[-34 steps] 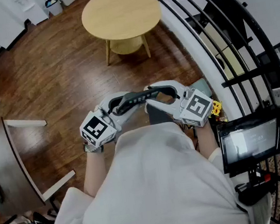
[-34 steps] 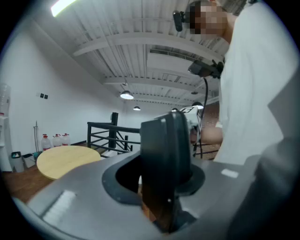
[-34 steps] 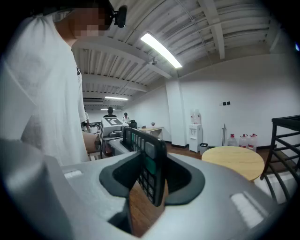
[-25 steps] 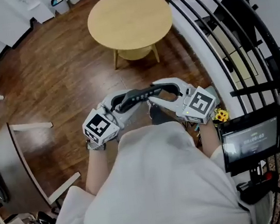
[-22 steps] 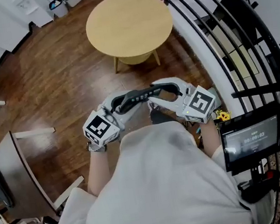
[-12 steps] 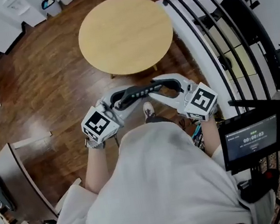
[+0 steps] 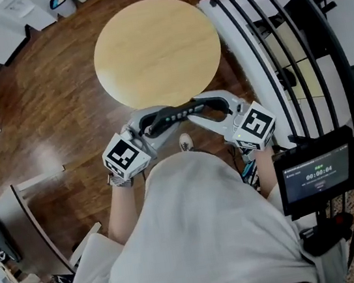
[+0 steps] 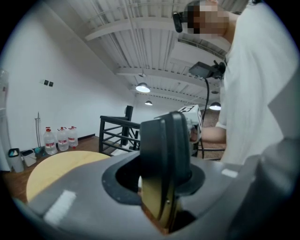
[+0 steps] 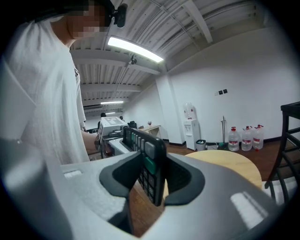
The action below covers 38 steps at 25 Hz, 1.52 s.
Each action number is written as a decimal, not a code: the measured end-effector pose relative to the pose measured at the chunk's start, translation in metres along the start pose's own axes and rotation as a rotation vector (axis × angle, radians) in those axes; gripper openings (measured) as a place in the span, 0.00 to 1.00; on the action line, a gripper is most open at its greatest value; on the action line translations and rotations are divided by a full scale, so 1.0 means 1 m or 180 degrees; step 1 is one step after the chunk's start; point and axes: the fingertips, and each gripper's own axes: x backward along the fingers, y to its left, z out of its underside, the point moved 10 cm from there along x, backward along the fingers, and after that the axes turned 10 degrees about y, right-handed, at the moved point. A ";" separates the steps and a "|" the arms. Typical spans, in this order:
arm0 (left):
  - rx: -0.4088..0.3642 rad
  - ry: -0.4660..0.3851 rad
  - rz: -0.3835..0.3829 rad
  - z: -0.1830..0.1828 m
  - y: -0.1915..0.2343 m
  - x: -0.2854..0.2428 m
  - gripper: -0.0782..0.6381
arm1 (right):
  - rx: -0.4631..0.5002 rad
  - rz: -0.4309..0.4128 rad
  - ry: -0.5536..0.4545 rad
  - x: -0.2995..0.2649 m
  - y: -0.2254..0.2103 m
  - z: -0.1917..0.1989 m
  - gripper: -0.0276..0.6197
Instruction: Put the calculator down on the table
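A dark calculator (image 7: 176, 113) hangs level in the air between my two grippers, just over the near edge of the round wooden table (image 7: 157, 51). My left gripper (image 7: 151, 123) is shut on its left end and my right gripper (image 7: 203, 106) on its right end. In the left gripper view the calculator's smooth dark back (image 8: 165, 150) stands edge-on between the jaws of the left gripper (image 8: 161, 187), with the table (image 8: 56, 168) beyond. The right gripper view shows its keys (image 9: 146, 161) inside the right gripper (image 9: 150, 180), with the table (image 9: 229, 161) behind.
A black metal railing (image 7: 283, 56) curves along the right side. A small screen on a stand (image 7: 310, 173) is at my right hip. A desk edge (image 7: 7, 216) lies at the lower left. Water bottles (image 8: 58, 138) stand by the far wall on the wooden floor.
The person has walked towards the round table with the calculator held between both grippers. The table has come from well ahead to right under the grippers' tips.
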 end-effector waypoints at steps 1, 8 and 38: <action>-0.0033 0.0007 -0.0012 -0.001 0.001 0.000 0.32 | 0.0013 -0.0013 -0.0011 0.000 -0.001 -0.001 0.26; 0.0035 0.0008 -0.0046 -0.006 0.000 -0.003 0.33 | -0.0075 0.0104 -0.0111 0.005 0.000 0.001 0.26; -0.0018 -0.0188 0.0090 0.007 0.114 -0.018 0.35 | -0.0013 0.0630 -0.0181 -0.062 -0.065 -0.008 0.26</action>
